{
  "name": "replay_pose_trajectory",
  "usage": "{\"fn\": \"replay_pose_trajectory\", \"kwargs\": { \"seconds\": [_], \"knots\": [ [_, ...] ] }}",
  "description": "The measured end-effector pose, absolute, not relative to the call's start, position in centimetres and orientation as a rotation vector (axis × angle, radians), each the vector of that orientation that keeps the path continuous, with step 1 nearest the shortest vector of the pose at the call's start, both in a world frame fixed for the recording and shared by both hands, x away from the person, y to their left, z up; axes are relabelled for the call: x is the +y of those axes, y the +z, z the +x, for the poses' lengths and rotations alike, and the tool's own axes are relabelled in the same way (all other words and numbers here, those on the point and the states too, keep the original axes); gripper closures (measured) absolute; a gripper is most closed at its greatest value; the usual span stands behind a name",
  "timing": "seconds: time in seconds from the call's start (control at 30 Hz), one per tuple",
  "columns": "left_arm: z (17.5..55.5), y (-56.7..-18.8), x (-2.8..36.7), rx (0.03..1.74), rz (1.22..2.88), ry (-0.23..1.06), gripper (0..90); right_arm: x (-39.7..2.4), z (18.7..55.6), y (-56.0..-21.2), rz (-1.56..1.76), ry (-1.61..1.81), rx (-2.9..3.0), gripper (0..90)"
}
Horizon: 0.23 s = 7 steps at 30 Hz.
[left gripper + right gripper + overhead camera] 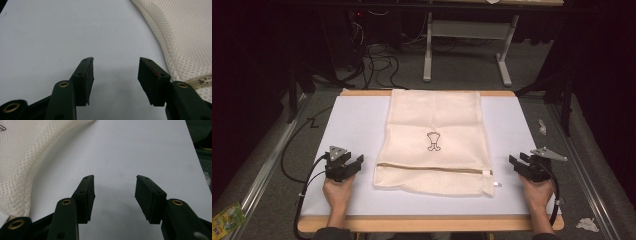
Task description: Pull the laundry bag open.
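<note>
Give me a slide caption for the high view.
Cream mesh laundry bag lying flat on a white table, zipper closed, with open left gripper and right gripper resting either side.

Cream mesh-cloth laundry bag with metal zipper, smooth matt white table sheet, matt black plastic fingers

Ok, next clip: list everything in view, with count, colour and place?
mesh bag: one, cream, flat mid-table, small black emblem.
zip: one, tan, across the bag's near part.
table: one, white top, wood edge.
stand: one, grey, beyond the table.
cables: several, black, on the floor behind.
packet: one, green-yellow, floor at left.
left claw: one, black, open, left of the bag.
right claw: one, black, open, right of the bag.
</note>
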<state>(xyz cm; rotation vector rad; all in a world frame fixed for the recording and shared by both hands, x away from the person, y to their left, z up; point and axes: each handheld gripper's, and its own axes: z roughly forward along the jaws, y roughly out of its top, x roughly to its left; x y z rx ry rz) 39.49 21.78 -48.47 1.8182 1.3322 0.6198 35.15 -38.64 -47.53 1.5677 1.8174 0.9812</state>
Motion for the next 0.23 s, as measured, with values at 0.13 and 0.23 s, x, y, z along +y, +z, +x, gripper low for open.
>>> {"fn": "replay_pose_trajectory", "kwargs": {
  "seconds": [0.13, 0.23],
  "knots": [
    [39.31, -48.47, 21.47, 1.306, 1.84, 0.644, 45.4, -38.41, 35.13, -47.55, 1.564, 0.963, 1.821, 48.9],
    [39.24, -48.47, 21.41, 1.299, 1.842, 0.65, 45.1, -38.4, 35.13, -47.56, 1.564, 0.962, 1.822, 48.5]
  ]
}}
